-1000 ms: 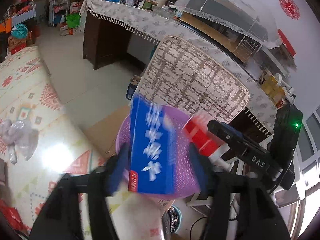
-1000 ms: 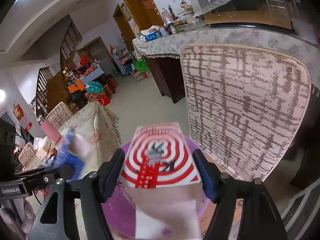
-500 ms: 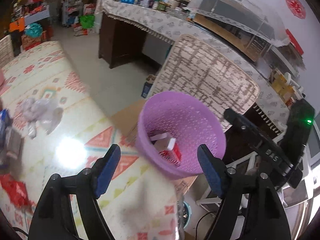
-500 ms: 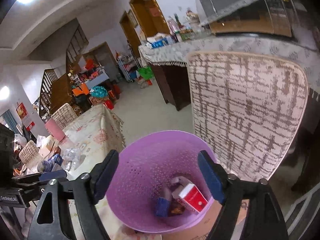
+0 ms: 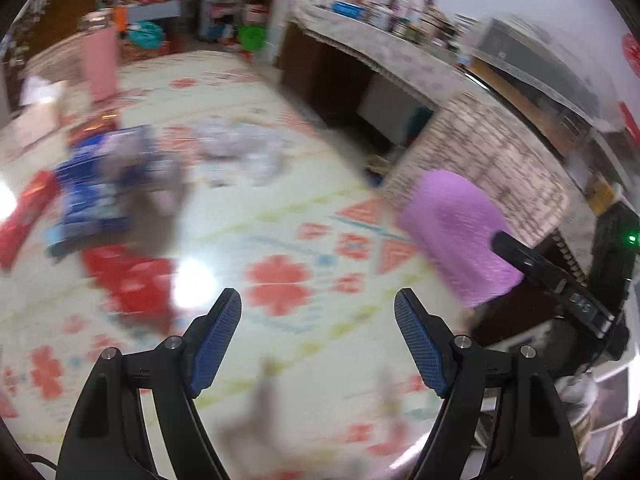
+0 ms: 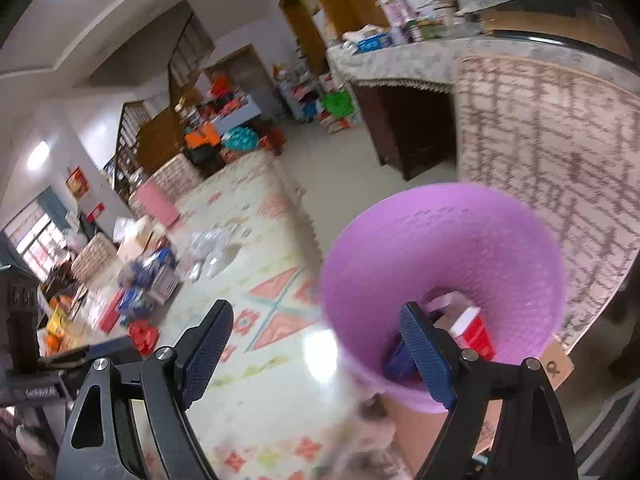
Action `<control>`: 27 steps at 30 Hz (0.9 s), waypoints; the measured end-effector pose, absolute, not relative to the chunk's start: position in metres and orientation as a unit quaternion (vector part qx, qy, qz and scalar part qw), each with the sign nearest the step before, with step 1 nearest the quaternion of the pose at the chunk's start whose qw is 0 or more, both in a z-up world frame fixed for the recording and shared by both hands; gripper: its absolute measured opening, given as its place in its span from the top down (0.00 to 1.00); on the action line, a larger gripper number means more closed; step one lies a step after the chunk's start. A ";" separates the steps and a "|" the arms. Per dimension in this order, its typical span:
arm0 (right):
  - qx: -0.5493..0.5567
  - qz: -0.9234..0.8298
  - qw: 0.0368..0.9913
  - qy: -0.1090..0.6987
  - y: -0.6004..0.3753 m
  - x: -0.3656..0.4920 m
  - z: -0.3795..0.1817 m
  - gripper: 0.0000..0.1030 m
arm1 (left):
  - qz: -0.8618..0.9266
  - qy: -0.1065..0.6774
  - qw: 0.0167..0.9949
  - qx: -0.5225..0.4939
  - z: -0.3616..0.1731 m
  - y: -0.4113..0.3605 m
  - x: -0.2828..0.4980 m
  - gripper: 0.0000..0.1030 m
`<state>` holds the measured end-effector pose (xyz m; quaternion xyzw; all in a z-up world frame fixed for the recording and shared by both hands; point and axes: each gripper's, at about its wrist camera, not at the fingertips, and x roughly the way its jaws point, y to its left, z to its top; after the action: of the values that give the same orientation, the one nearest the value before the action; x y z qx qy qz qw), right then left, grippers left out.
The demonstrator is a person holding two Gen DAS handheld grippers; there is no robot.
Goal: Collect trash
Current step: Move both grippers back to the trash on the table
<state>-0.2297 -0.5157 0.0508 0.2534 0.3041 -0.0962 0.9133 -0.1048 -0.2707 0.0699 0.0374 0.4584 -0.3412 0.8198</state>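
Both cartons (image 6: pixel 474 338) now inside basket (image 6: pixel 420 240)

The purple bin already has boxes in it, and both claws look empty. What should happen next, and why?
Probably move the left gripper toward the blue packet in the litter on the patterned table. Both it and the right gripper are open and empty, and the purple bin has room.

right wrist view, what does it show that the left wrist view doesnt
Only the right wrist view looks into the purple basket and shows the red carton lying inside it. Only the left wrist view shows the red wrapper close up on the patterned table cover, though blurred. Both show the basket, the blue packets and crumpled clear plastic left on the cover, and open, empty tongs: left, right.
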 end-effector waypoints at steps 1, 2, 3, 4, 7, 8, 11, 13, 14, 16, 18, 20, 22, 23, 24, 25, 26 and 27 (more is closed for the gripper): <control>0.250 -0.090 0.913 0.309 -0.508 -0.226 0.050 0.14 | -0.324 0.455 0.829 0.036 0.069 -0.253 -0.099 0.24; 0.248 -0.085 0.913 0.312 -0.502 -0.223 0.050 0.14 | -0.313 0.454 0.833 0.034 0.069 -0.244 -0.096 0.24; 0.244 -0.079 0.913 0.316 -0.495 -0.219 0.050 0.14 | -0.296 0.454 0.840 0.030 0.068 -0.227 -0.090 0.24; 0.242 -0.076 0.914 0.318 -0.489 -0.216 0.050 0.14 | -0.282 0.454 0.845 0.025 0.067 -0.214 -0.085 0.24; 0.234 -0.060 0.914 0.327 -0.469 -0.205 0.050 0.14 | -0.247 0.455 0.855 0.009 0.063 -0.176 -0.074 0.24; 0.230 -0.055 0.914 0.330 -0.462 -0.201 0.050 0.14 | -0.237 0.455 0.858 0.004 0.063 -0.165 -0.071 0.24; 0.221 -0.042 0.912 0.341 -0.445 -0.188 0.049 0.14 | -0.210 0.452 0.867 -0.006 0.059 -0.132 -0.064 0.24; 0.218 -0.035 0.911 0.350 -0.433 -0.181 0.047 0.14 | -0.195 0.449 0.872 -0.008 0.058 -0.115 -0.059 0.24; 0.216 -0.031 0.910 0.353 -0.428 -0.178 0.046 0.14 | -0.190 0.448 0.873 -0.008 0.057 -0.109 -0.056 0.24; 0.213 -0.025 0.908 0.360 -0.418 -0.171 0.045 0.14 | -0.178 0.449 0.876 -0.008 0.055 -0.091 -0.051 0.24; 0.206 -0.016 0.908 0.366 -0.407 -0.164 0.044 0.14 | -0.166 0.448 0.878 -0.007 0.053 -0.078 -0.046 0.24; 0.199 -0.009 0.907 0.371 -0.397 -0.158 0.043 0.14 | -0.156 0.448 0.881 -0.005 0.052 -0.067 -0.041 0.24; 0.192 -0.001 0.905 0.378 -0.386 -0.150 0.042 0.14 | -0.149 0.447 0.882 -0.004 0.051 -0.056 -0.036 0.24; 0.190 0.002 0.905 0.382 -0.382 -0.145 0.041 0.14 | -0.146 0.446 0.883 -0.005 0.050 -0.050 -0.033 0.24; 0.188 0.007 0.903 0.385 -0.376 -0.140 0.040 0.14 | -0.144 0.445 0.884 -0.005 0.050 -0.046 -0.030 0.24; 0.187 0.010 0.902 0.388 -0.373 -0.137 0.039 0.14 | -0.143 0.444 0.884 -0.005 0.050 -0.043 -0.026 0.24; 0.185 0.014 0.902 0.391 -0.368 -0.133 0.038 0.14 | -0.145 0.442 0.885 -0.003 0.051 -0.039 -0.020 0.24; 0.183 0.019 0.901 0.394 -0.363 -0.128 0.037 0.14 | -0.146 0.440 0.886 0.000 0.051 -0.038 -0.015 0.24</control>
<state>-0.1278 -0.3627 0.0375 0.1829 0.3936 0.0191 0.9007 -0.0154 -0.0384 0.0509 0.0004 0.4396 -0.1461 0.8862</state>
